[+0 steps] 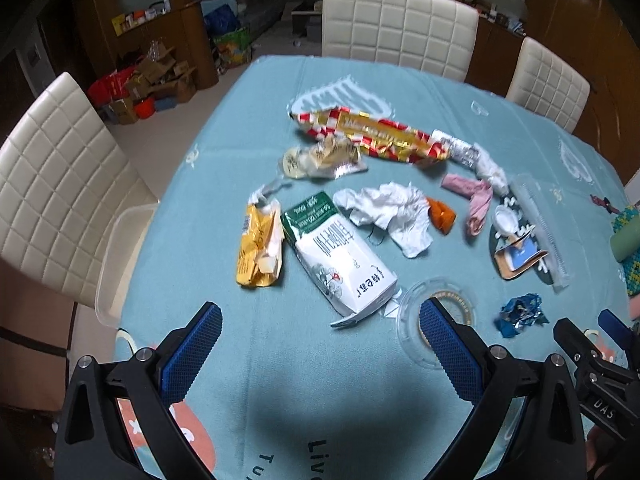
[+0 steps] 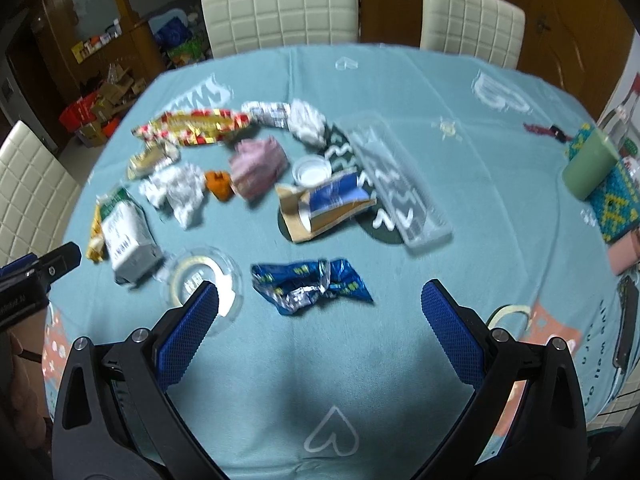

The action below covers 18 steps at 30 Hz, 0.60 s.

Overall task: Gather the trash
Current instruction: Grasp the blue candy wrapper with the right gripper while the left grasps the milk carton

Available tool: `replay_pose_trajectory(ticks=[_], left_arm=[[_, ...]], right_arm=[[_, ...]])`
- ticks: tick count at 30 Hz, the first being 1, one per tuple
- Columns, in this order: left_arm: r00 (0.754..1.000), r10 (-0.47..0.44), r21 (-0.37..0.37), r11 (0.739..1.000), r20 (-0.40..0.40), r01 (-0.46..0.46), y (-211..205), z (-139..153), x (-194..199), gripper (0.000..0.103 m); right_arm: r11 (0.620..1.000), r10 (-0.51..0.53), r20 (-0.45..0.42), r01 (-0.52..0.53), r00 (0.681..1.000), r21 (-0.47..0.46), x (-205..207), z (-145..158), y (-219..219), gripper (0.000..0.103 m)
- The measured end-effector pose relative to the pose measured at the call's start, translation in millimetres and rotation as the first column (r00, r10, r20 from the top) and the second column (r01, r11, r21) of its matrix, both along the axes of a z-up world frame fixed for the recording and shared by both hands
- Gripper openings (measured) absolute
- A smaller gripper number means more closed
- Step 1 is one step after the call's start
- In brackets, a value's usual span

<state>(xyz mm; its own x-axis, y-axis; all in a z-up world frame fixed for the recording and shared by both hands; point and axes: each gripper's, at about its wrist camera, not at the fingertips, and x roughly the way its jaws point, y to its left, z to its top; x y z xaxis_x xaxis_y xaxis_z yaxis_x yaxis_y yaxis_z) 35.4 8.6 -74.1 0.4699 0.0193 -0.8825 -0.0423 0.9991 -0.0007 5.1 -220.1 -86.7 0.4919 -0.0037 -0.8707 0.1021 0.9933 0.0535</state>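
Note:
Trash lies spread over a table with a light blue cloth. A white and green milk carton lies flat beside a yellow wrapper, with crumpled white tissue and a long red and gold wrapper beyond. My left gripper is open just short of the carton, its right finger over a clear plastic lid. My right gripper is open above the cloth, with a crumpled blue wrapper just ahead between its fingers. Neither gripper holds anything.
A clear plastic bin sits on the white chair at the table's left edge. A clear tray, a torn blue and brown packet and a pink wad lie mid-table. A green cup stands far right. White chairs ring the table.

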Motion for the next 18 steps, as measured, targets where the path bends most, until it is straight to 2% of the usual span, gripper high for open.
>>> replay_pose_trajectory(ticks=[15, 17, 18], left_arm=[[0.986, -0.009, 0.032, 0.999, -0.167, 0.014, -29, -63, 58, 0.097], [0.981, -0.001, 0.028, 1.0, -0.193, 0.006, -28, -72, 64, 0.097], [0.979, 0.006, 0.026, 1.0, -0.204, 0.0, -28, -76, 66, 0.097]], right_arm=[[0.999, 0.026, -0.137, -0.021, 0.99, 0.033, 48, -63, -13, 0.096], [0.999, 0.038, -0.137, -0.032, 0.99, 0.043, 52, -67, -14, 0.082], [0.998, 0.042, -0.13, -0.036, 0.991, 0.048, 52, -66, -14, 0.078]])
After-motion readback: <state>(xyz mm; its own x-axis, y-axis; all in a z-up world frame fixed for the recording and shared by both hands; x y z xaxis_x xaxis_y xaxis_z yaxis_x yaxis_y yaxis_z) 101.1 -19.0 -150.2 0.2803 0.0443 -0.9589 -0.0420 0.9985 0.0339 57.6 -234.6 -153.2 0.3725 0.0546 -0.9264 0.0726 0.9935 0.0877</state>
